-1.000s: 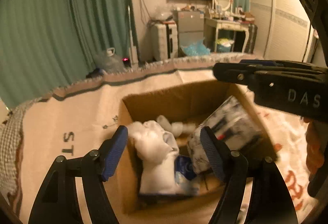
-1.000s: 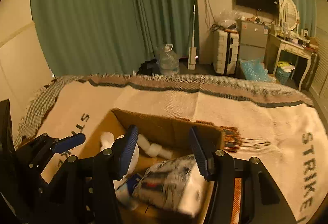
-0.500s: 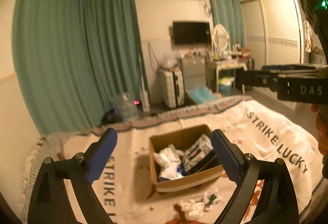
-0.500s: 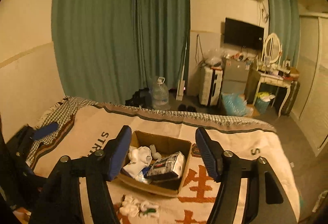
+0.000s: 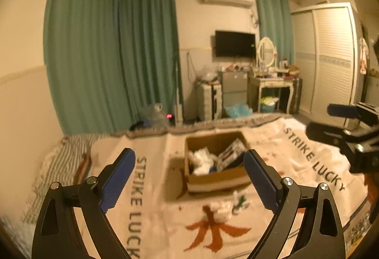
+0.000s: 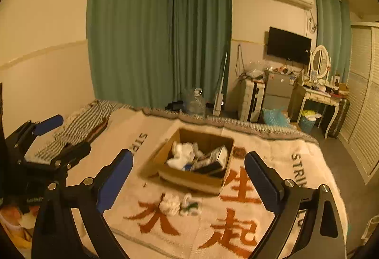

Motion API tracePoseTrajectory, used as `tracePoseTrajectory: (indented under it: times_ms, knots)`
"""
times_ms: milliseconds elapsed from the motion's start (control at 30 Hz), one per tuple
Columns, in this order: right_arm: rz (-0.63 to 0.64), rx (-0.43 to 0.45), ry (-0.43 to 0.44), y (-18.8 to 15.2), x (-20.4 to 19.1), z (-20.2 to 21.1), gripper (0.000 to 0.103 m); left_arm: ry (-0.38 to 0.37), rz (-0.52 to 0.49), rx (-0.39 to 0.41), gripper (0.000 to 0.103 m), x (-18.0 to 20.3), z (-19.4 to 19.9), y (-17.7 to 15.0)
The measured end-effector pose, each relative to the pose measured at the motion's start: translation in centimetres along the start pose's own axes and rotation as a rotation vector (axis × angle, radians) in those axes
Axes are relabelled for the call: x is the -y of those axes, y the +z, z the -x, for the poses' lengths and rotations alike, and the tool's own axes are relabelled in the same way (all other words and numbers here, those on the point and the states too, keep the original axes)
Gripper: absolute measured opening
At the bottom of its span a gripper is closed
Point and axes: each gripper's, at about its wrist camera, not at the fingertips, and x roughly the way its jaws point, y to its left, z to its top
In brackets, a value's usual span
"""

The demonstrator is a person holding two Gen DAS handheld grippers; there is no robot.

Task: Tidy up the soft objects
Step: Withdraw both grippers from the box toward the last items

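Observation:
A cardboard box (image 5: 214,180) stands on the bed blanket; it also shows in the right wrist view (image 6: 189,177). It holds white soft items (image 6: 183,154) and a patterned tissue pack (image 6: 216,156). A white bundle (image 6: 170,205) and a small green-marked piece (image 6: 190,205) lie on the blanket in front of the box. My left gripper (image 5: 189,180) is open and empty, held high and back from the box. My right gripper (image 6: 189,182) is open and empty, also far back.
A cream blanket (image 6: 236,223) with orange characters covers the bed. A striped cloth (image 6: 78,126) lies at its left edge. Green curtains, a water jug (image 6: 195,101), a suitcase, a dressing table (image 6: 317,98) and a wardrobe stand beyond the bed.
Both grippers have pulled up and far back from the box, which now looks small. The white and patterned items stay in the box. Both stay open.

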Motion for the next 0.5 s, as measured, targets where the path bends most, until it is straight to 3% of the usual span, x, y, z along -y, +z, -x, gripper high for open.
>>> tracePoseTrajectory:
  times_ms: [167, 333, 500]
  knots:
    - [0.014, -0.065, -0.012, -4.4, 0.1, -3.6, 0.096, -0.047, 0.035, -0.085, 0.094, 0.7, -4.0, -4.2]
    - [0.005, -0.171, -0.031, -9.0, 1.7, -9.7, 0.096, -0.036, -0.003, -0.23, 0.094, 2.9, -10.0, -9.1]
    - [-0.053, -0.265, -0.02, -13.0, 4.0, -15.7, 0.096, -0.06, 0.021, -0.395, 0.092, 3.5, -15.1, -13.5]
